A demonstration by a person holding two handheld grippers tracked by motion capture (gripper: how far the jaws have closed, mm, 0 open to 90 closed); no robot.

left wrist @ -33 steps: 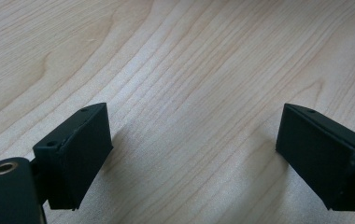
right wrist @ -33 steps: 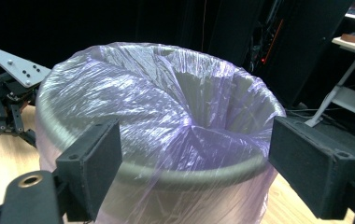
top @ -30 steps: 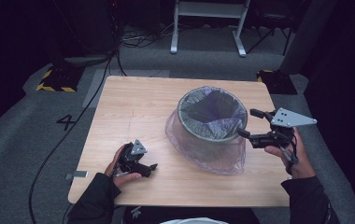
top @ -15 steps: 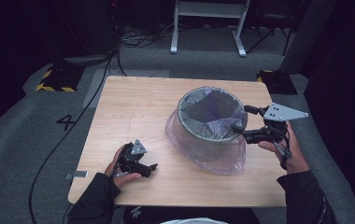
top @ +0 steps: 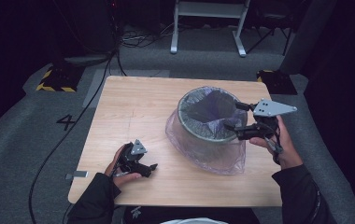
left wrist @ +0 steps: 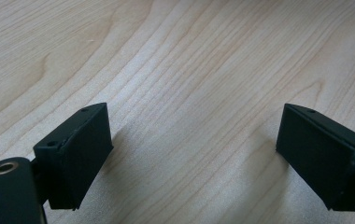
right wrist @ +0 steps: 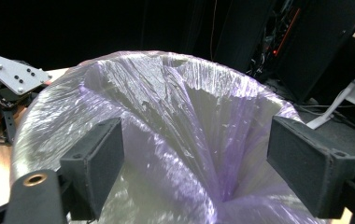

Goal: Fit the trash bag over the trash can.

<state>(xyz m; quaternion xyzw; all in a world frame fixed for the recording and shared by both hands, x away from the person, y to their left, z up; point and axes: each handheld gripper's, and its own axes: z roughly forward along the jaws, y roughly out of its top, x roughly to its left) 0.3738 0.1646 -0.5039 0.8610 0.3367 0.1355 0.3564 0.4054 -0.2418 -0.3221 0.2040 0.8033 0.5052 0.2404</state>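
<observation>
Right gripper (top: pixel 236 116) at near-right rim of bin (top: pixel 199 133) on right half of table (top: pixel 133 102), jaws spread wide over purple liner bag (right wrist: pixel 175 116), gripping nothing; left gripper (top: pixel 153 166) resting low on bare wood near front-left edge, jaws likewise apart, empty.

The high view looks from above the person's side, forward and down on the whole table (top: pixel 133 112) and the floor behind it. The left gripper view looks very near, down on bare wood (left wrist: pixel 203 60). The right gripper view looks close across the lined bin (right wrist: pixel 175 116); it shares this bin (top: pixel 208 116) and the left gripper (right wrist: pixel 3 98) with the high view.
</observation>
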